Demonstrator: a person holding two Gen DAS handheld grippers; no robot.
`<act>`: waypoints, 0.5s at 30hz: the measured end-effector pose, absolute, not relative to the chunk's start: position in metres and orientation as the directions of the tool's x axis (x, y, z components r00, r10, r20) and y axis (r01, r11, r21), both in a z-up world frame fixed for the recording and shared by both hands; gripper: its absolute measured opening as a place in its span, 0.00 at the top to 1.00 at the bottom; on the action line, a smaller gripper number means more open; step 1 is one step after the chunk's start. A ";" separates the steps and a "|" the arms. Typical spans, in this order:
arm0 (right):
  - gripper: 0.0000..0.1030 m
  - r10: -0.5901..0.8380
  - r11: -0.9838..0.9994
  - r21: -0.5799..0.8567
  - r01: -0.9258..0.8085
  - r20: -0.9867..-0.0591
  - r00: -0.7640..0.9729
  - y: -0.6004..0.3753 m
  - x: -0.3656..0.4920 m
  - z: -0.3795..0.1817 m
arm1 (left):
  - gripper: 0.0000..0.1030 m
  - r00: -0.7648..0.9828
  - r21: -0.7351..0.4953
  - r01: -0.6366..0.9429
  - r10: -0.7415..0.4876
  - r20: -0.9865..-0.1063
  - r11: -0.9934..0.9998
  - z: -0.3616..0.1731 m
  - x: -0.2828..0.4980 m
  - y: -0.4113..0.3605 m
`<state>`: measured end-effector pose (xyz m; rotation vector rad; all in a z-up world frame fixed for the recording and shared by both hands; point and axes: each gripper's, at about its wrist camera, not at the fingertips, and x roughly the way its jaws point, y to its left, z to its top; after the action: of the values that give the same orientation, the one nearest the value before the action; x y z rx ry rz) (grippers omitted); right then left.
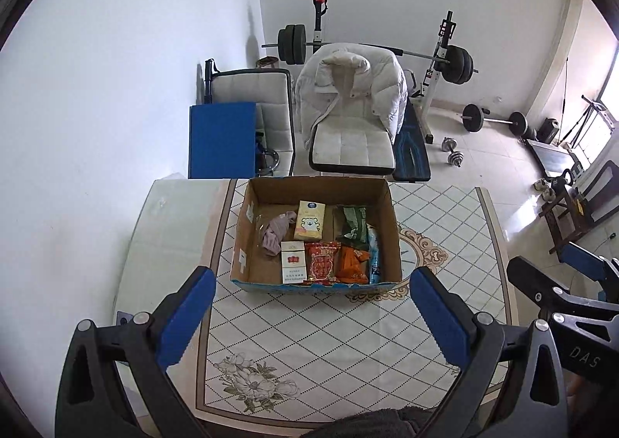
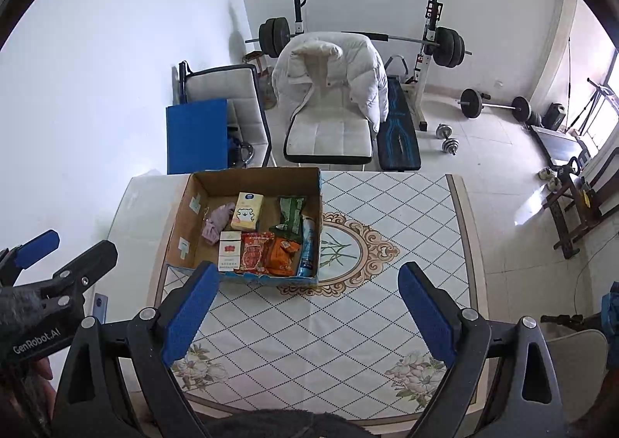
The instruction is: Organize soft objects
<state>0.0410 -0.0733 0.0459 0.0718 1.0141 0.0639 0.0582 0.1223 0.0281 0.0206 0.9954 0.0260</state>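
Observation:
An open cardboard box [image 1: 381, 202] [image 2: 255, 175] stands on the patterned table [image 1: 309, 333] [image 2: 309, 322]. In it lie a mauve cloth [image 1: 274, 233] [image 2: 216, 223], a tissue pack with a bear [image 1: 309, 220] [image 2: 247, 211], a white and red carton [image 1: 293, 263] [image 2: 230, 250], a red snack bag [image 1: 322, 263] [image 2: 254, 253], an orange bag [image 1: 352, 264] [image 2: 283, 258], a green packet [image 1: 353, 223] [image 2: 291, 215] and a blue packet [image 1: 374, 258] [image 2: 307, 250]. My left gripper [image 1: 313, 283] and right gripper [image 2: 309, 279] are open, empty, above the table in front of the box.
Behind the table stand a white chair with a white padded jacket [image 1: 352, 89], a second chair with a blue board [image 1: 222, 138], and a weight bench with barbells [image 1: 445, 59]. Dumbbells [image 1: 450, 151] lie on the floor at the right.

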 end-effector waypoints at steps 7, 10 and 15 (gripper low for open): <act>0.07 0.084 0.996 0.087 -0.020 -0.837 0.540 -0.076 0.035 0.055 | 0.00 0.552 0.023 -0.022 0.031 -0.834 1.000 0.034 0.052 0.121; 0.07 0.083 0.996 0.087 -0.018 -0.837 0.541 -0.077 0.034 0.056 | 0.00 0.556 0.032 -0.019 0.037 -0.831 0.999 0.034 0.050 0.120; 0.07 0.076 0.996 0.085 -0.007 -0.838 0.541 -0.078 0.034 0.054 | 0.00 0.554 0.032 -0.016 0.036 -0.832 0.999 0.032 0.048 0.118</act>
<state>0.0339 -0.0780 0.0542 0.0749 0.9981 0.0490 0.0482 0.1184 0.0320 0.0218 0.9831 0.0304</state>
